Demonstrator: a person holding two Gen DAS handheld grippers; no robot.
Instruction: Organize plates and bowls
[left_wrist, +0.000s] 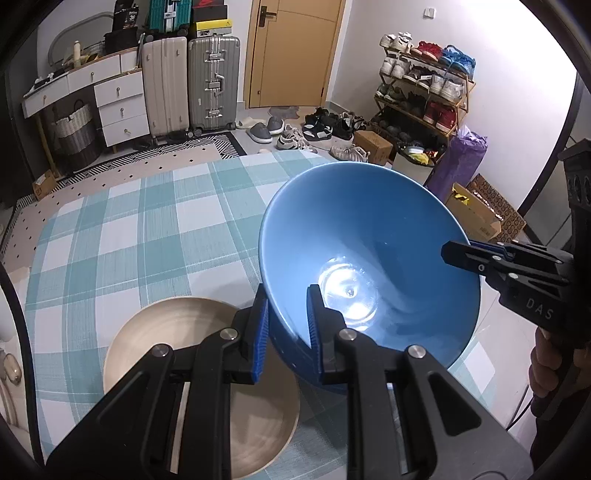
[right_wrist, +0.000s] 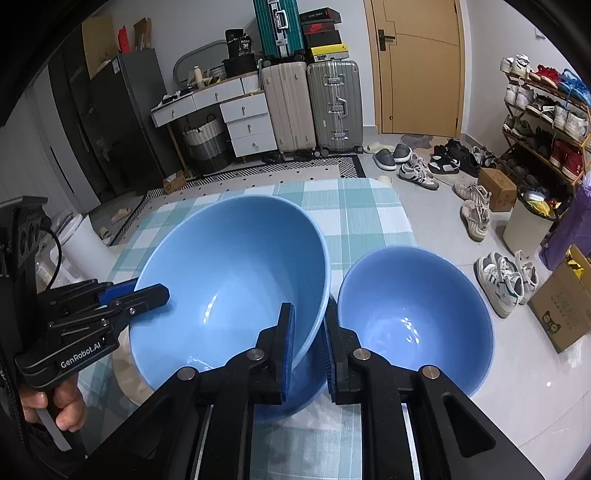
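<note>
A: From the left wrist, what is going on?

B: The left gripper is pinching the near rim of the large glossy blue ceramic bowl, one pad outside the wall and one inside, narrowed to the wall's thickness. The bowl is tilting, just beside the round beige wooden plate lying on the teal-and-white checked tablecloth. Open cloth is stretching away to the far edge. The right gripper is reaching over the bowl's right rim.

A: And from the right wrist?

B: The right gripper is straddling that big bowl's right rim, the pads nearly closed on it. The smaller blue ceramic bowl is sitting just beside, near the table's right edge. The left gripper is gripping the opposite rim.
</note>
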